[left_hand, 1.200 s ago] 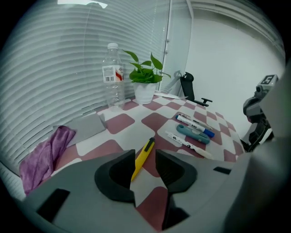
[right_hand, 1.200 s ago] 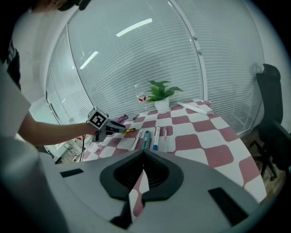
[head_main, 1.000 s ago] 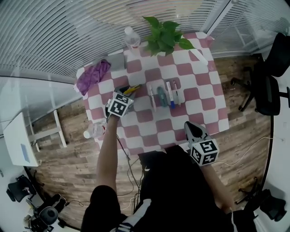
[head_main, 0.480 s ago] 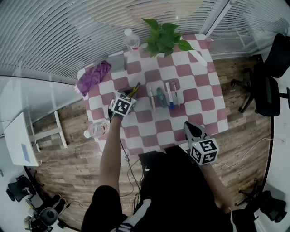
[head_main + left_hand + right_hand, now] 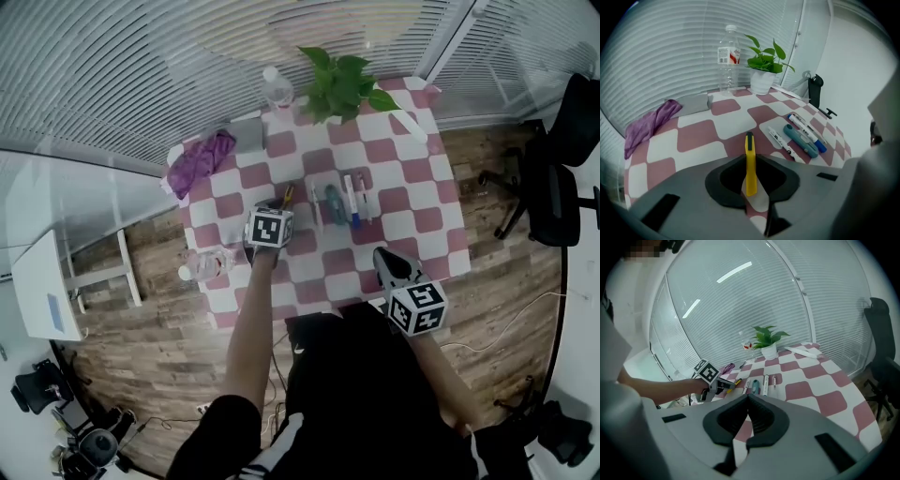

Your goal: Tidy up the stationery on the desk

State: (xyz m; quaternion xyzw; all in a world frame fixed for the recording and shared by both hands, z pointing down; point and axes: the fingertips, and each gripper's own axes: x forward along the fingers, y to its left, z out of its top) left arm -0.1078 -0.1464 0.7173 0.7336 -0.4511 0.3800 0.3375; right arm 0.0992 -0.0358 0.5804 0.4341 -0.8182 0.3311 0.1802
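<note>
Cutter (image 5: 750, 159) sits pinched in the left hand-held gripper (image 5: 278, 206), whose jaws have just been closing, probably bound for the pens (image 5: 349, 199) at 3 o'clock; the right hand-held gripper (image 5: 386, 263) hangs shut and empty.

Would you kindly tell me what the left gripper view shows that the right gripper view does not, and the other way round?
Only the left gripper view: the jaws of the left gripper, which have just been closing, sit against both sides of the yellow cutter. Only the right gripper view: the right gripper, shut and empty, and the arm holding the left gripper, with its marker cube. Both: the plant, the bottle, the row of pens and the checked table.
</note>
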